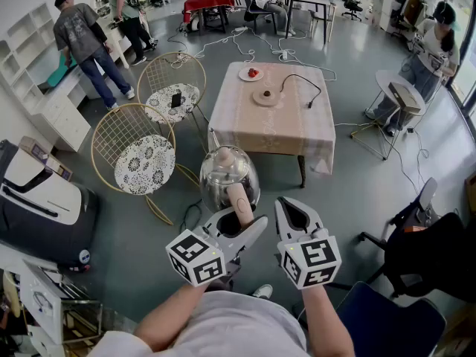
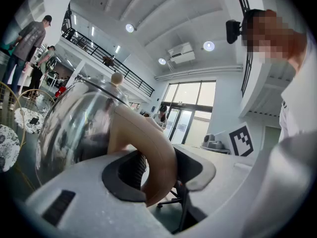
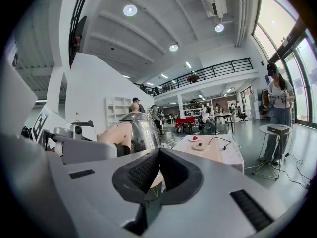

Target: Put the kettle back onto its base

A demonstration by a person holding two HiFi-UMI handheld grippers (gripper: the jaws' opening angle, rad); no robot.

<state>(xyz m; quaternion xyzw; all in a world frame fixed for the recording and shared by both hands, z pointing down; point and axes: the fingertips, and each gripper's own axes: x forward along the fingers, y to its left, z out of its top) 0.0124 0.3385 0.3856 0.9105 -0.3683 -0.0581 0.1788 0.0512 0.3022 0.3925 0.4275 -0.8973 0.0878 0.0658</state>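
Left gripper [image 1: 243,225], clamped on the beige handle [image 1: 239,203], carries the shiny domed steel kettle [image 1: 227,175] over the floor [image 1: 141,251] — well short of its round beige base [image 1: 265,96] on the cloth-covered desk [image 1: 297,129] — right gripper [image 1: 291,213] closed, empty; placement remains.

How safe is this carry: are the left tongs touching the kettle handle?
Touching. The left gripper view shows the left tongs closed on the kettle handle, pressing both sides.
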